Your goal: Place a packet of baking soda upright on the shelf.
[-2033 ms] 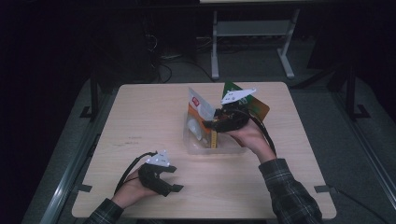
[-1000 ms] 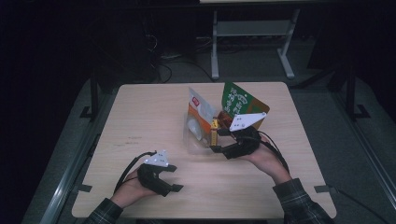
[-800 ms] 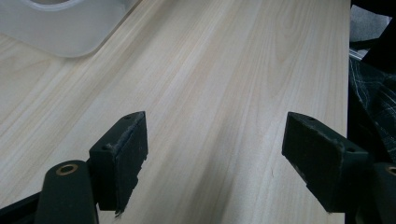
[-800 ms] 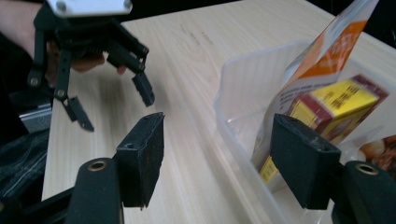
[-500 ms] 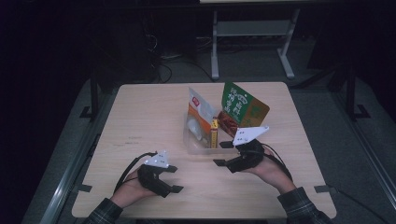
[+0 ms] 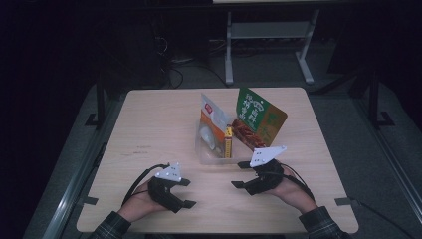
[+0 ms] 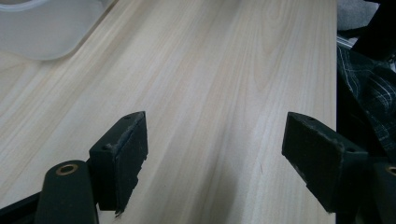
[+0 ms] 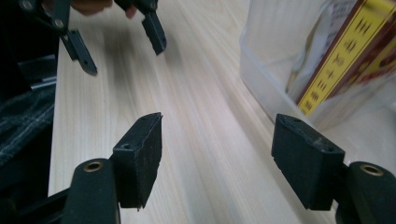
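- Left gripper (image 6: 186, 192) rested low on the near part of the table (image 6: 149, 124), jaws spread with nothing between them; in its own view bare wood lay ahead and a corner of the clear plastic bin (image 7: 42, 32) sat at upper left.
- Mid-table, that bin (image 6: 211, 157) held a white-and-orange pouch (image 6: 211, 122), a slim yellow box (image 6: 228, 142) and a tall green snack bag (image 6: 256, 122), all standing upright in it, the green bag leaning at its right end.
- Right gripper (image 6: 241, 174) hovered just near of the bin, jaws released and empty; its own view showed the yellow box (image 8: 336, 65) behind the bin wall.
- Judged step: packing looked finished, with both hands parked. A next move would call for another item or a rest.
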The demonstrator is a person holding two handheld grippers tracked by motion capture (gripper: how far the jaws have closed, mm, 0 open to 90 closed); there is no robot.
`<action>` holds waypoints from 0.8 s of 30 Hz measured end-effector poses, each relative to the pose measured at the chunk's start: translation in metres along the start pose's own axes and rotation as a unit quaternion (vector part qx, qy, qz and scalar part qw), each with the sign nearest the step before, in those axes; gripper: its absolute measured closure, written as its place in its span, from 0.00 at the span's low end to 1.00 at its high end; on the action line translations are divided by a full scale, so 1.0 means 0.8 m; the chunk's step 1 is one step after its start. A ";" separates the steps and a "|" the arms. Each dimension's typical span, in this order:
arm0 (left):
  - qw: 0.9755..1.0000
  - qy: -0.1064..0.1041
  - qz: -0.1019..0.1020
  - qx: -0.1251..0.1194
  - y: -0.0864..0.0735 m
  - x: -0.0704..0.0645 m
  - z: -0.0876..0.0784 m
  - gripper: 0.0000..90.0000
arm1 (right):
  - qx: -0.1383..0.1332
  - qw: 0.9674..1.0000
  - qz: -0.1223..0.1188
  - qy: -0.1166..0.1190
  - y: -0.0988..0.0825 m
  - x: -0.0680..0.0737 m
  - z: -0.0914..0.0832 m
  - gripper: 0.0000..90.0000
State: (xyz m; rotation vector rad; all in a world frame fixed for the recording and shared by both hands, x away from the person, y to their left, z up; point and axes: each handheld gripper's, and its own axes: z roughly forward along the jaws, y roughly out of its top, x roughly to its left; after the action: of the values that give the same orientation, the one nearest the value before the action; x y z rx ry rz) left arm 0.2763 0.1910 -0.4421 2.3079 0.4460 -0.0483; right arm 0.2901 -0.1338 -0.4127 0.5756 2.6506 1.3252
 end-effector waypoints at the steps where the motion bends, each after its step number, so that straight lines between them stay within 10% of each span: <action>1: 1.000 0.000 0.002 0.003 0.000 0.000 0.000 0.25 | 0.003 1.000 0.001 0.001 -0.002 0.001 0.001 0.37; 24: 0.999 -0.006 0.025 0.041 -0.002 -0.004 0.011 0.25 | 0.085 0.996 -0.019 -0.003 -0.034 0.005 0.024 0.37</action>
State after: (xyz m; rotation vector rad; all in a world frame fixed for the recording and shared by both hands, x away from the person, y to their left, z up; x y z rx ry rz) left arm 0.2733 0.1850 -0.4489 2.3962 0.3867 -0.0580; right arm 0.2839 -0.1323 -0.4457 0.5450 2.7740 1.0925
